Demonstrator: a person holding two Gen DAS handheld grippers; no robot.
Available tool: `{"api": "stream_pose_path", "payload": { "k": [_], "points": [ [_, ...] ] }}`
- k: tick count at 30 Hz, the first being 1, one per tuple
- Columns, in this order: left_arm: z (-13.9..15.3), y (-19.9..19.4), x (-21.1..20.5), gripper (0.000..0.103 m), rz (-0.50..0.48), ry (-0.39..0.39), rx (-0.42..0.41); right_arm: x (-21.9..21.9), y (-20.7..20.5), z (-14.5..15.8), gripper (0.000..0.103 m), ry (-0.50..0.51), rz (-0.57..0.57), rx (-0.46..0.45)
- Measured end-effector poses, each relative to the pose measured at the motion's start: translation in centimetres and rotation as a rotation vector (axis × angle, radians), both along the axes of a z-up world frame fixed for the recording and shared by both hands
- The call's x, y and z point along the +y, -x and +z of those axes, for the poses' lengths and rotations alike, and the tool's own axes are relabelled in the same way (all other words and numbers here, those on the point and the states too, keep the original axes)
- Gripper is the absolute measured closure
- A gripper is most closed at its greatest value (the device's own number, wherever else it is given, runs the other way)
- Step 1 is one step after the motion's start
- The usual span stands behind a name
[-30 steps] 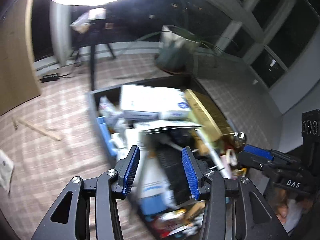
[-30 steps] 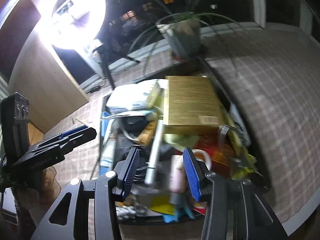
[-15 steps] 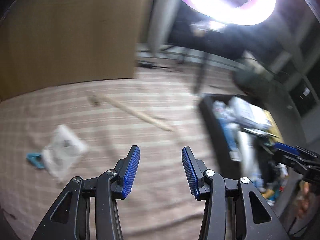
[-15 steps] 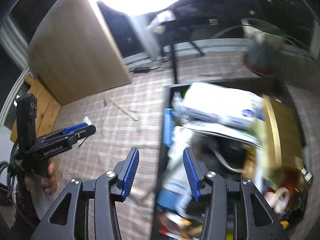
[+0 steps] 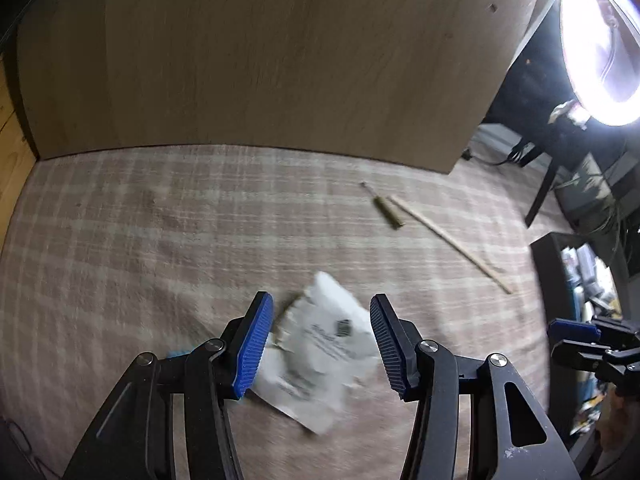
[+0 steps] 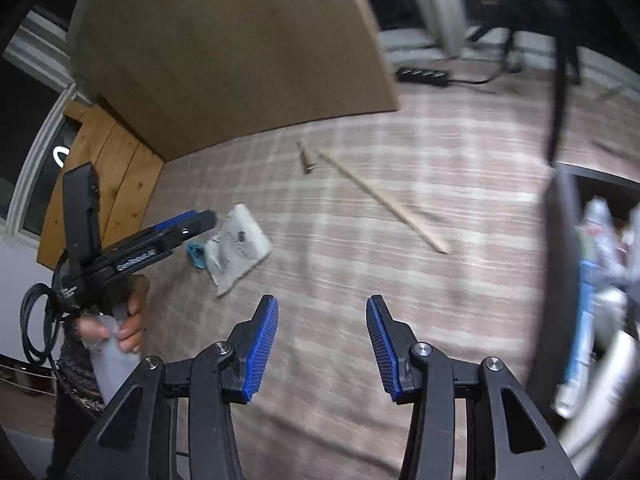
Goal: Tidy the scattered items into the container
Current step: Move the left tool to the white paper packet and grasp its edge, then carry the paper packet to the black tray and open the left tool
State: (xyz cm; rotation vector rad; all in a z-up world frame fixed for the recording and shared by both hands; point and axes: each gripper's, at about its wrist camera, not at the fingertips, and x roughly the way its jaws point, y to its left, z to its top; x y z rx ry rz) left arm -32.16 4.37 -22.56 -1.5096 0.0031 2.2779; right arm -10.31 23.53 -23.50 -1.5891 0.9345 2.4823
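A white printed packet (image 5: 320, 348) lies on the plaid cloth, right under my open, empty left gripper (image 5: 320, 344); the packet also shows in the right wrist view (image 6: 236, 248). A small blue object (image 6: 196, 254) lies beside it, partly hidden behind my left finger in the left view. A small screwdriver (image 5: 384, 206) and a long wooden stick (image 5: 448, 236) lie farther off. The dark container (image 5: 556, 280), full of items, is at the right edge. My right gripper (image 6: 322, 344) is open and empty above the cloth, left of the container (image 6: 560, 240).
A large wooden board (image 5: 260, 52) stands at the back of the cloth. A bright ring light (image 5: 600, 40) on a tripod stands at the back right. A power strip (image 6: 424, 76) lies on the floor beyond.
Both grippers have swung left, away from the container. My left gripper has come over the white packet; the right one now faces the open cloth.
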Motion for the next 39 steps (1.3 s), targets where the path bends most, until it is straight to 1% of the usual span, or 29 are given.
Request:
{"api": "stream_pose_path", "payload": {
  "k": [3,7,12,14,16,17,20,22,23,24,25,26,28,29,31,33,36,39],
  "points": [
    [-1.3,0.8,-0.7,0.048,-0.025,0.022,-0.015,-1.1,2.2,-1.3,0.061,0.028,0.004,-0.008],
    [-2.3,0.6,-0.7,0.048,-0.045,0.027,-0.040,-2.2,4.7,-3.7,0.061,0.128,0.000,-0.030],
    [-3.2,-1.2,0.3,0.049,-0.107,0.015,-0.057,-3.5,6.9,-5.8,0.062,0.186,0.000,-0.058],
    [-3.6,-2.1,0.7,0.054,-0.117,-0.010,-0.068,-3.8,7.5,-6.5,0.065,0.207,-0.007,-0.068],
    [-3.6,-3.0,0.8,0.055,-0.121,-0.031,-0.068,-3.9,7.8,-7.0,0.066,0.219,-0.014,-0.074],
    [-3.6,-3.5,0.8,0.060,-0.120,-0.045,-0.069,-4.1,7.9,-7.3,0.066,0.223,-0.017,-0.079],
    [-3.7,-4.9,1.1,0.067,-0.124,-0.092,-0.085,-4.5,8.2,-7.7,0.066,0.221,-0.012,-0.091],
    [-3.8,-5.8,1.4,0.072,-0.118,-0.108,-0.073,-4.6,8.0,-7.8,0.066,0.217,-0.007,-0.081],
    [-3.9,-6.2,1.5,0.077,-0.112,-0.122,-0.078,-4.7,8.1,-7.8,0.067,0.213,-0.006,-0.079],
    [-4.0,-6.5,1.5,0.080,-0.103,-0.132,-0.081,-4.7,8.2,-7.9,0.069,0.208,-0.005,-0.081],
    [-4.0,-6.8,1.6,0.081,-0.086,-0.136,-0.076,-4.8,8.2,-8.0,0.073,0.197,-0.003,-0.082],
    [-3.9,-7.2,1.7,0.083,-0.069,-0.143,-0.076,-4.9,8.1,-8.0,0.081,0.178,0.000,-0.086],
    [-3.6,-7.7,1.6,0.090,-0.047,-0.165,-0.071,-5.0,7.8,-8.1,0.090,0.153,0.000,-0.094],
    [-3.3,-8.0,1.5,0.095,-0.040,-0.184,-0.073,-4.8,7.4,-8.1,0.094,0.161,-0.006,-0.088],
    [-2.8,-8.7,1.7,0.095,-0.040,-0.200,-0.069,-4.5,6.5,-8.1,0.099,0.193,-0.019,-0.078],
    [-2.3,-9.2,2.2,0.095,-0.052,-0.206,-0.065,-4.3,5.6,-7.7,0.101,0.194,-0.021,-0.059],
    [-1.5,-10.4,3.5,0.095,-0.068,-0.212,-0.058,-3.8,4.1,-6.6,0.101,0.187,-0.032,-0.033],
    [0.4,-11.8,5.3,0.095,-0.104,-0.232,-0.031,-3.2,1.8,-4.5,0.101,0.170,-0.052,0.002]
  ]
}}
